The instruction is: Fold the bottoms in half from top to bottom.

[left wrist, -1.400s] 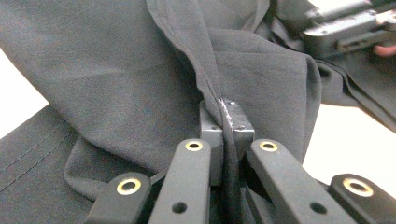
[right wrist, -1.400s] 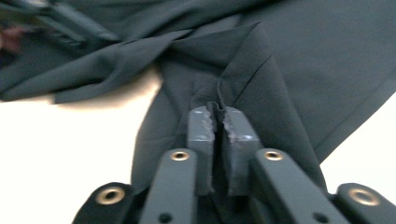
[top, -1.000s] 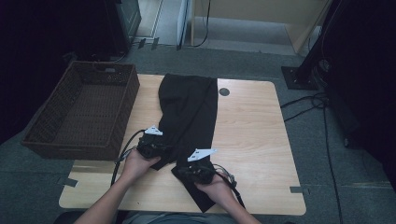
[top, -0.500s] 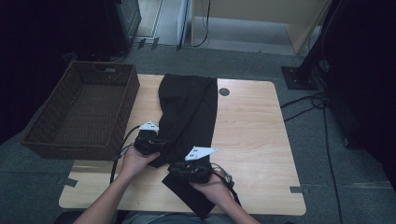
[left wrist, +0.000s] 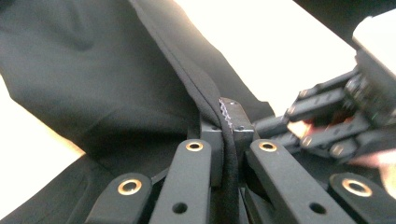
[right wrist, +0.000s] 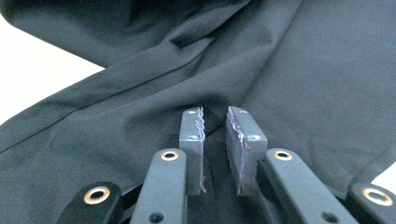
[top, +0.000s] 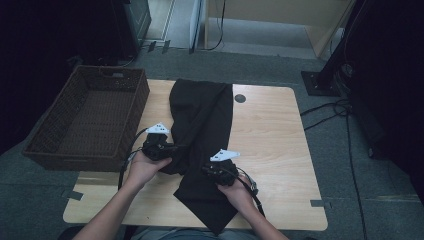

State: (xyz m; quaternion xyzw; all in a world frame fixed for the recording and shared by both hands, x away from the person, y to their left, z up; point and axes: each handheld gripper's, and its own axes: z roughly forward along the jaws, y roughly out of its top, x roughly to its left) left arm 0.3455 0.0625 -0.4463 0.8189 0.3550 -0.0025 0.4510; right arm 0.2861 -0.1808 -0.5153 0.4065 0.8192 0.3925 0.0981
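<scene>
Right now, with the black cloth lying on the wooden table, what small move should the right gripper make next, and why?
Probably close the right gripper on the fold of the black cloth between its pads. Its jaws have just been closing but a narrow gap remains, so the cloth is not yet pinched. The left gripper already clamps a cloth edge, so both would then hold it for lifting or folding.

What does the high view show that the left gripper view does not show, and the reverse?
High view alone: the wicker basket at the table's left edge, the dark round spot in the tabletop, the person's forearms, and the full length of the black garment.

Left gripper view alone: the seam of the garment pinched between the shut pads of the left claw.

Both: the black garment, the pale tabletop, the left claw and the right claw, which appears at the right side of the left gripper view.
</scene>
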